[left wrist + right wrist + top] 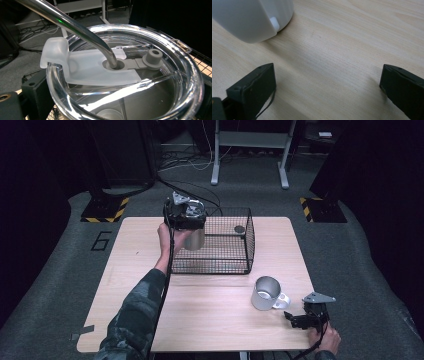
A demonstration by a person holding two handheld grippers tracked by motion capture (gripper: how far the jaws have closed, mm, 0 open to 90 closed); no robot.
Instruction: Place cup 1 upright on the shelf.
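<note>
The left hand-held gripper [185,216] is raised at the near-left corner of the black wire basket [235,265], which stands toward the far middle of the wooden bench [200,315]. It clamps a metal tumbler [194,240] near its top — the silver body hangs upright below the gripper, just at the basket's left wall; whether it is inside or outside the mesh I cannot tell. In the left gripper view the tumbler's clear lid [175,67] looms close, with a metal straw [75,27] running down through a frosted slider [87,67] and a grey stopper [153,58] lying beside the hole. A small dark disc [239,229] lies inside the basket at its far right.

The right hand-held gripper [306,319] rests low at the near-right edge of the bench, its jaws spread wide with nothing but bare wood between them in the right gripper view. A metal mug [267,293] with a white handle sits just beside it, to its left and slightly farther from the person — near, not touching.
</note>
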